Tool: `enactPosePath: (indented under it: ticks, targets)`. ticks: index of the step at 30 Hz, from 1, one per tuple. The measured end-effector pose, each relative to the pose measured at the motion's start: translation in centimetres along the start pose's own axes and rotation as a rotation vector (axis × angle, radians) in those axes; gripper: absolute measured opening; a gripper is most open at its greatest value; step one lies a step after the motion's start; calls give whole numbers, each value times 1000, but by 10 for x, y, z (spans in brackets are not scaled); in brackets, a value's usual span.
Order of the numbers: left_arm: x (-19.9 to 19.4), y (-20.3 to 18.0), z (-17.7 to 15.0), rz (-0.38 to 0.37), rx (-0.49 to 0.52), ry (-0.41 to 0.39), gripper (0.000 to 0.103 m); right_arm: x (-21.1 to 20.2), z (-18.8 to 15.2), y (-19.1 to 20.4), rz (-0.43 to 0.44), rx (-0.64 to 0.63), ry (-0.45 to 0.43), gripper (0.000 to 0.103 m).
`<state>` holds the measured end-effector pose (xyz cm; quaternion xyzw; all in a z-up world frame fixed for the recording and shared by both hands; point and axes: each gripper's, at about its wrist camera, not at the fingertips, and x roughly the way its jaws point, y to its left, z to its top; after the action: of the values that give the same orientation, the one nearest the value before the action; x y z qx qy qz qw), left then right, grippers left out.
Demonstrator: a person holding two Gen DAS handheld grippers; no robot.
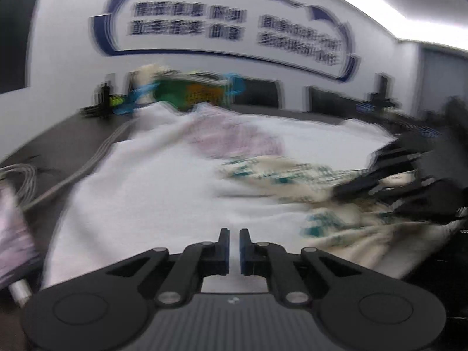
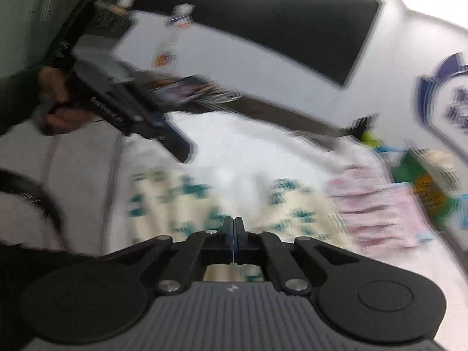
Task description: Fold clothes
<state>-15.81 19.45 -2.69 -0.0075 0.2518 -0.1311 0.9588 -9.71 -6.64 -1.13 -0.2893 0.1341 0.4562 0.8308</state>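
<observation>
Our left gripper (image 1: 234, 239) and right gripper (image 2: 234, 228), both jaws together and holding nothing we can see, hover over the teal-printed cream garment (image 2: 187, 204) still crumpled on the white cloth (image 1: 140, 181); folding is barely begun.

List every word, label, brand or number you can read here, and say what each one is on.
"GenRobot.AI", roughly, smeared by motion: on the side of the left claw in the right wrist view.
Wall sign: rows of dark characters inside a blue outline, too blurred to read.
Green package: orange label, print unreadable.
Bottle: label blurred, unreadable.
Cream garment: teal pattern, no legible text.
</observation>
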Motion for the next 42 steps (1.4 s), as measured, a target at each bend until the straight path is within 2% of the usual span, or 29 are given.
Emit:
enactPosePath:
  ticks: [1, 3, 6, 8, 9, 10, 12, 14, 15, 16, 18, 19, 20, 21, 23, 25, 27, 28, 29, 30, 33, 34, 36, 37, 38, 39, 40, 41, 42]
  targets:
    - [-2, 2, -1, -19, -15, -13, 1, -4, 0, -4, -23, 31, -3, 2]
    - [-12, -3, 1, -141, -30, -93, 4, -17, -1, -12, -28, 85, -17, 3]
    - [-11, -28, 8, -311, -8, -131, 12, -39, -2, -13, -6, 100, -17, 4]
    - [6, -49, 10, -330, 47, -79, 12, -51, -6, -10, -7, 116, 6, 6]
    - [15, -59, 10, -330, 81, -51, 13, -57, -9, -8, -23, 128, 21, 12]
    - [26, -65, 8, -315, 106, -8, 13, -63, -13, -6, -45, 136, 35, 22]
    - [41, -65, 3, -282, 121, 47, 10, -88, -26, -2, -125, 155, 51, 35]
    - [38, -58, 7, -304, 94, 52, 10, -122, -43, -1, -239, 198, 68, 42]
    - [32, -58, 12, -318, 98, 27, 11, -143, -57, -5, -326, 253, 85, 49]
    - [27, -58, 17, -332, 103, 2, 16, -164, -71, -11, -420, 326, 107, 55]
    - [21, -68, 43, -382, 155, -44, 40, -205, -100, -23, -592, 494, 144, 57]
    - [20, -76, 58, -386, 199, -63, 45, -224, -115, -30, -654, 613, 153, 57]
    - [26, -91, 79, -383, 254, -68, 52, -242, -128, -36, -693, 730, 144, 57]
    - [33, -107, 100, -379, 309, -74, 57, -257, -138, -39, -694, 836, 111, 57]
    - [62, -146, 137, -447, 402, -24, 63, -272, -150, -39, -654, 981, 53, 57]
    - [104, -192, 169, -579, 486, 94, 64, -272, -160, -37, -615, 1088, -4, 57]
    - [145, -243, 188, -705, 534, 190, 65, -266, -170, -34, -582, 1184, -59, 57]
    - [164, -265, 193, -743, 550, 228, 66, -260, -175, -31, -576, 1226, -79, 57]
    - [184, -288, 192, -749, 553, 277, 67, -254, -178, -28, -575, 1265, -88, 57]
    - [204, -311, 191, -755, 556, 326, 67, -250, -182, -25, -578, 1298, -86, 57]
    - [255, -358, 172, -746, 620, 396, 66, -250, -200, -25, -622, 1442, -144, 57]
    - [268, -366, 169, -749, 630, 411, 66, -252, -207, -27, -643, 1499, -175, 57]
    - [288, -370, 164, -777, 583, 430, 62, -254, -218, -33, -699, 1581, -230, 57]
    - [297, -368, 163, -800, 545, 445, 58, -253, -221, -38, -721, 1606, -253, 57]
    - [305, -366, 163, -822, 506, 459, 38, -249, -222, -43, -740, 1611, -255, 56]
    - [310, -365, 162, -823, 481, 464, 21, -243, -221, -49, -755, 1596, -236, 46]
    - [310, -365, 160, -802, 478, 453, 16, -237, -220, -55, -770, 1580, -218, 27]
    - [309, -365, 159, -781, 475, 441, 10, -231, -216, -60, -790, 1535, -190, 15]
    - [307, -360, 161, -780, 460, 421, 9, -224, -209, -64, -813, 1460, -153, 10]
